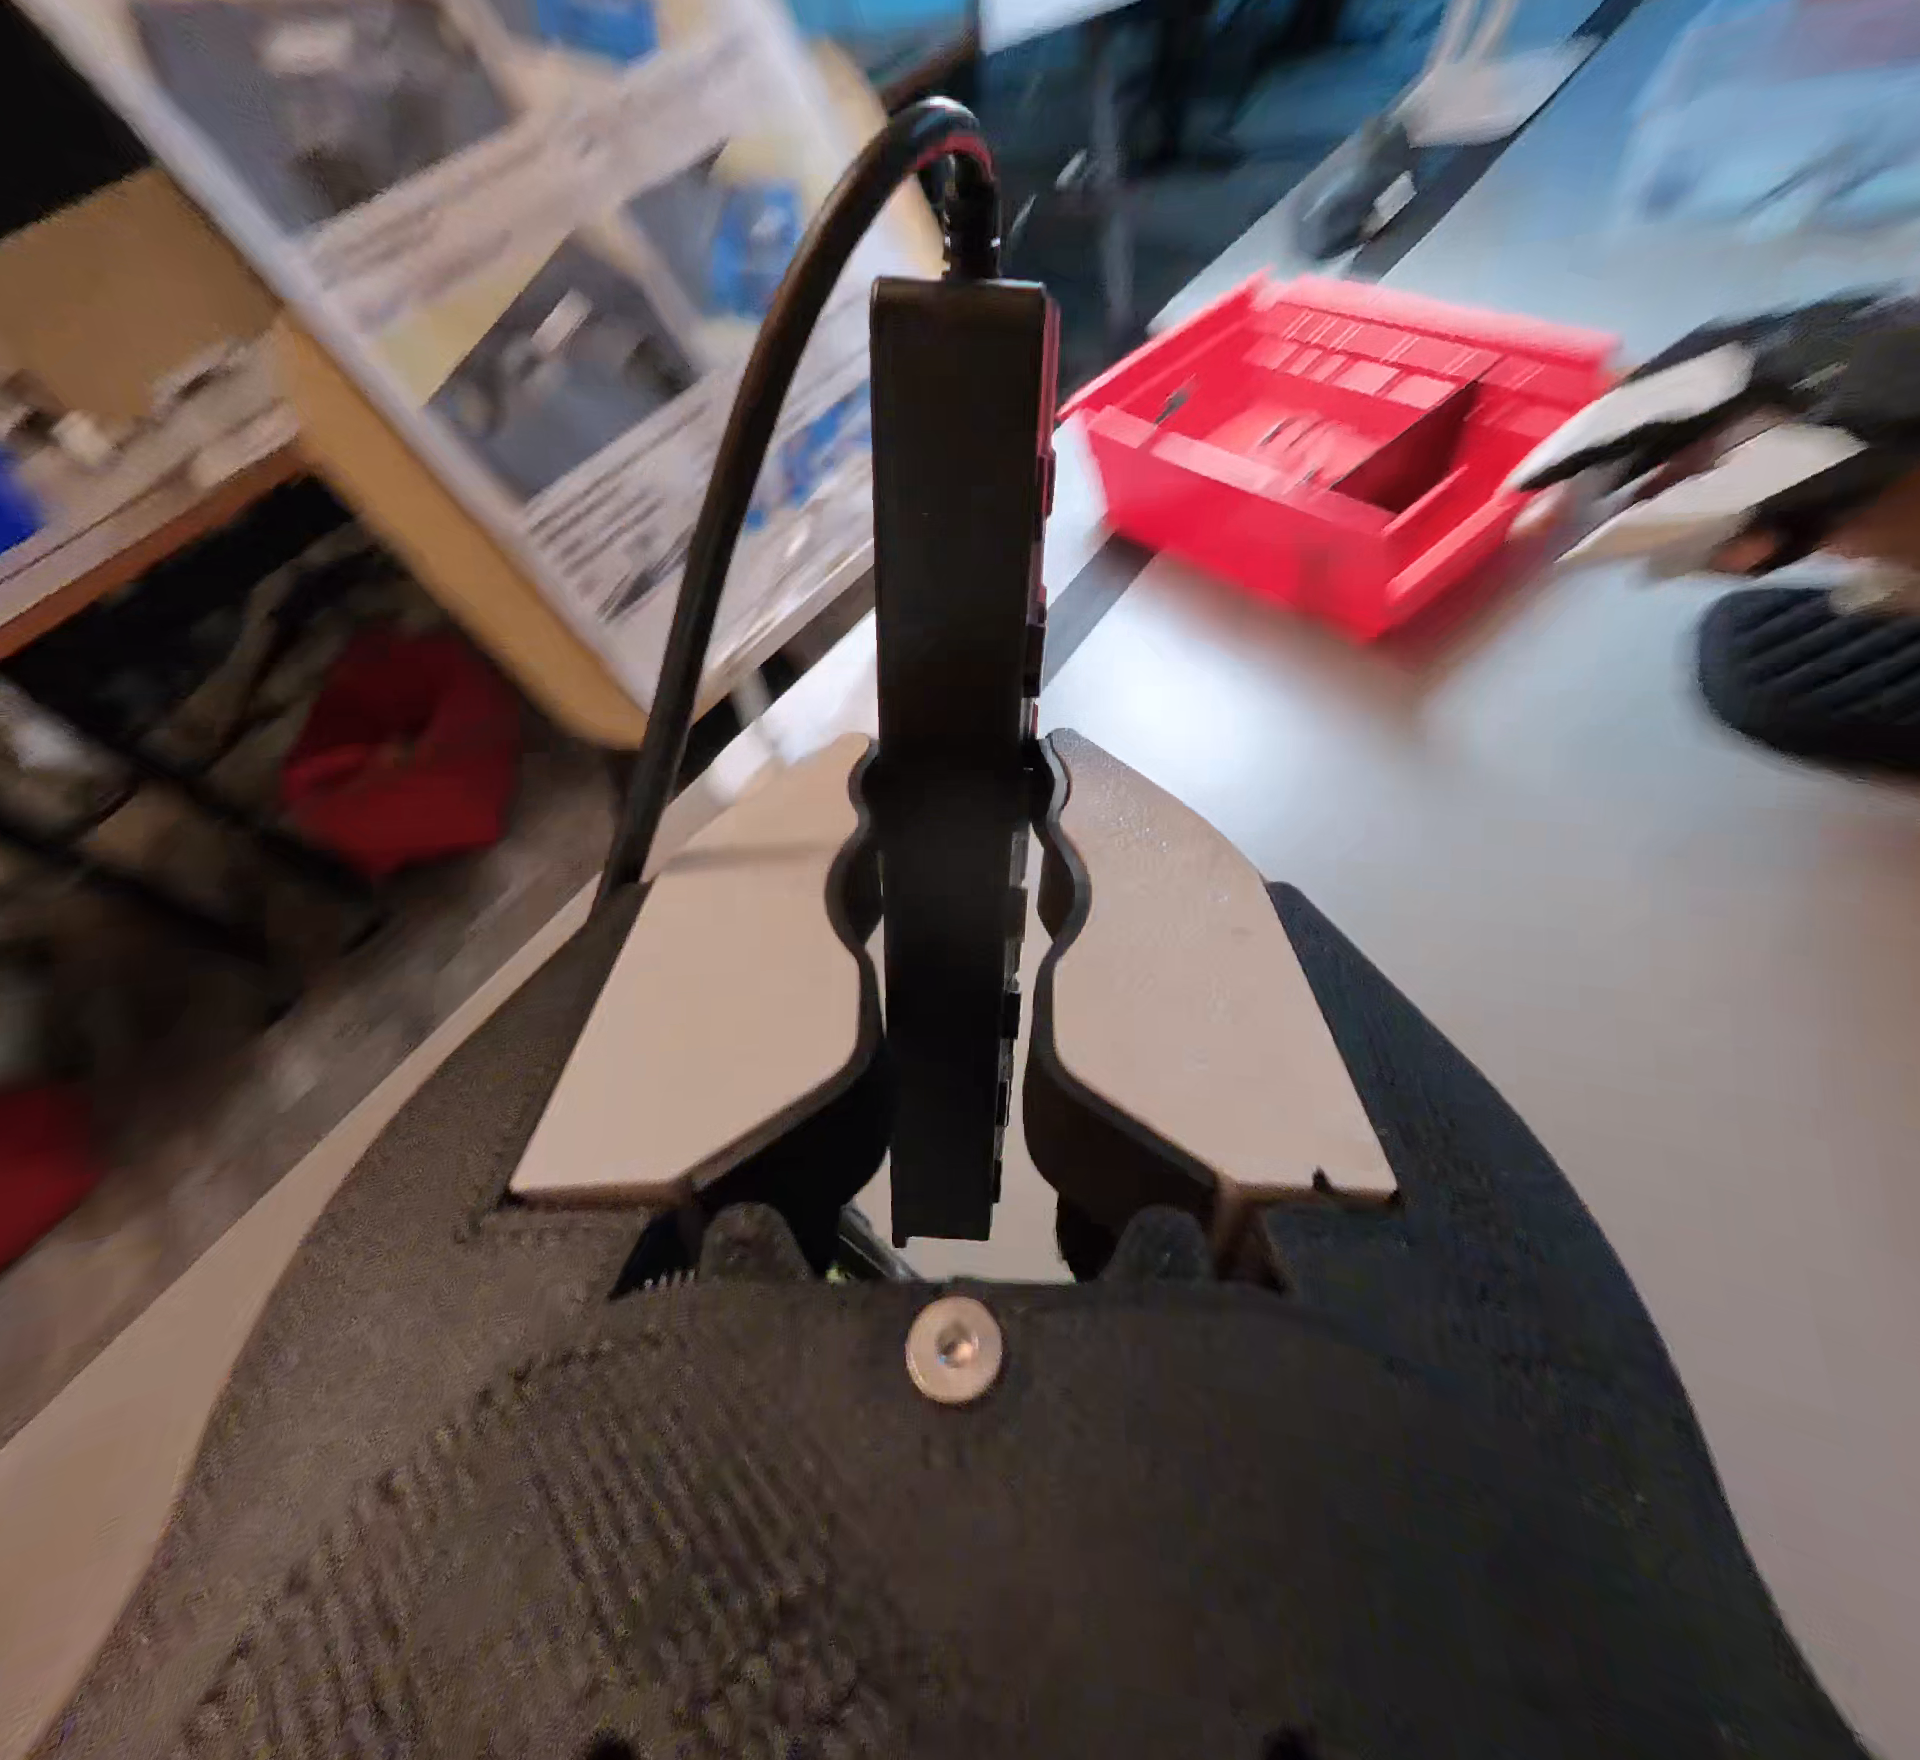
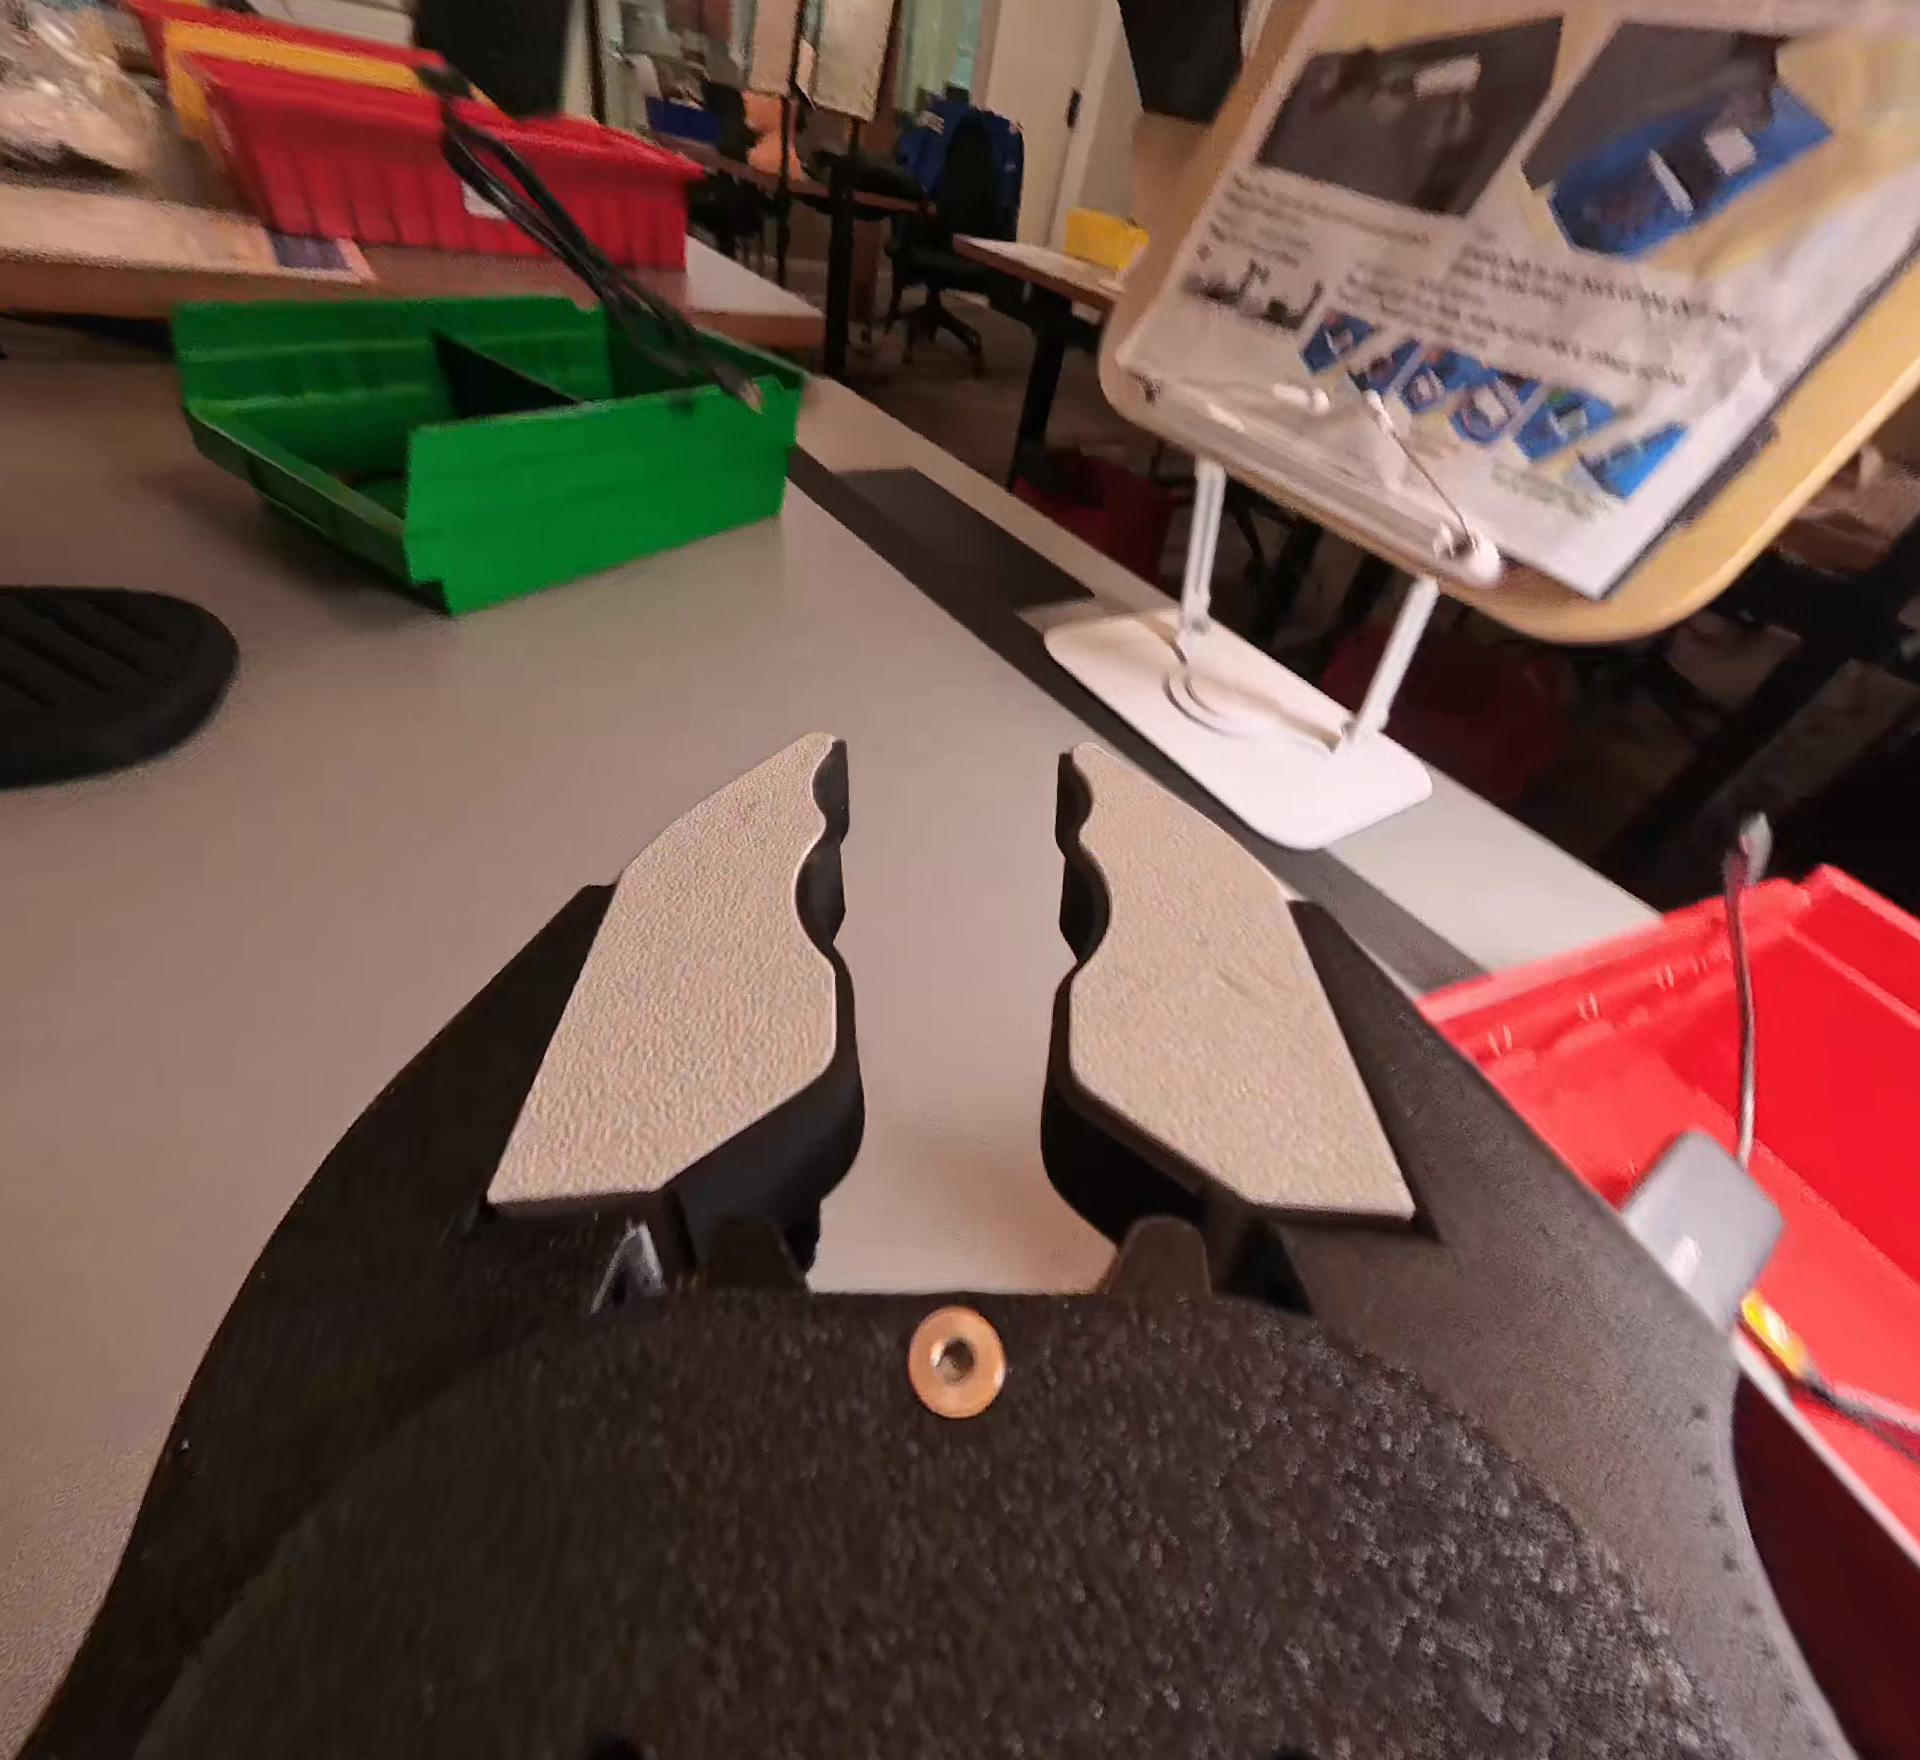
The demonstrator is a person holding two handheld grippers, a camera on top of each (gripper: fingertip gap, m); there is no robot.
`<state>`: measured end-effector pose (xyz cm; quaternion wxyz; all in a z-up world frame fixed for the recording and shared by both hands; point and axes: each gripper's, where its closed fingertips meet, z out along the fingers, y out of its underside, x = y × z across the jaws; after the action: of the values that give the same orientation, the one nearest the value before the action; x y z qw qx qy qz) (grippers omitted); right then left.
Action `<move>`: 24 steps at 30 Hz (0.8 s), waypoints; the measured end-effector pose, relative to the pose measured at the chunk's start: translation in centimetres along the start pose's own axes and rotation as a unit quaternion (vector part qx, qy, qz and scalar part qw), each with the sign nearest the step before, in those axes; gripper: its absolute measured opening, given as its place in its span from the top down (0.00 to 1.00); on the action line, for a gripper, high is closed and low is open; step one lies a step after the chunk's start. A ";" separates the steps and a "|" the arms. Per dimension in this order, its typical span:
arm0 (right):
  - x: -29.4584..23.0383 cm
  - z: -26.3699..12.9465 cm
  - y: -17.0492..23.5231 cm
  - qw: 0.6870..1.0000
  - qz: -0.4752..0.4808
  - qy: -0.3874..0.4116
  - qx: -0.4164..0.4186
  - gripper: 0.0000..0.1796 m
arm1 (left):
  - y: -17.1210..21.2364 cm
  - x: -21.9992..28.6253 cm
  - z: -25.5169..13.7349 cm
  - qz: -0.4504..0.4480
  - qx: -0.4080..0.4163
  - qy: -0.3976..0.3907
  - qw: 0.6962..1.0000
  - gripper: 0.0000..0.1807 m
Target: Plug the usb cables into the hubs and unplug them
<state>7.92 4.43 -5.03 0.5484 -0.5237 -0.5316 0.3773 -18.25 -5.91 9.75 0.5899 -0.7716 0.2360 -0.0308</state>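
Note:
My left gripper (image 1: 956, 754) is shut on a black usb hub (image 1: 951, 515), which stands up between the fingers. The hub's black cable (image 1: 727, 484) leaves its far end and loops back down on the left. My right gripper (image 2: 954, 775) is open and empty, low over the grey table (image 2: 520, 827). It also shows, blurred, at the right edge of the left wrist view (image 1: 1662, 453). A black usb cable (image 2: 582, 256) slants down over the rim of a green bin (image 2: 592, 495). A grey hub (image 2: 1704, 1232) with a thin cable lies in a red bin (image 2: 1621, 1004).
The red bin (image 1: 1247, 536) sits on the table right of the held hub. A white stand (image 2: 1247, 734) at the table's far edge carries a board with printed sheets (image 2: 1507, 256). A black ribbed pad (image 2: 94, 682) lies at the left. Red and yellow bins (image 2: 416, 162) stand on another table behind.

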 end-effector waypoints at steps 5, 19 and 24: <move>-4.1 2.6 -7.6 0.995 -0.013 -0.080 0.057 0.76 | -4.8 8.7 2.9 -0.087 0.147 0.176 0.969 0.85; -10.6 7.4 -7.8 0.983 0.047 -0.176 -0.011 0.76 | -2.4 14.4 9.4 -0.317 0.225 0.354 0.851 0.86; -10.9 7.3 -7.8 0.977 0.090 -0.195 -0.002 0.82 | -2.4 14.9 9.4 -0.311 0.224 0.352 0.854 0.86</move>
<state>-1.95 -6.20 -0.29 0.3972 -0.4868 -0.5798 0.5188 -1.19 -3.04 5.68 0.5841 -0.5890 0.1624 -0.5344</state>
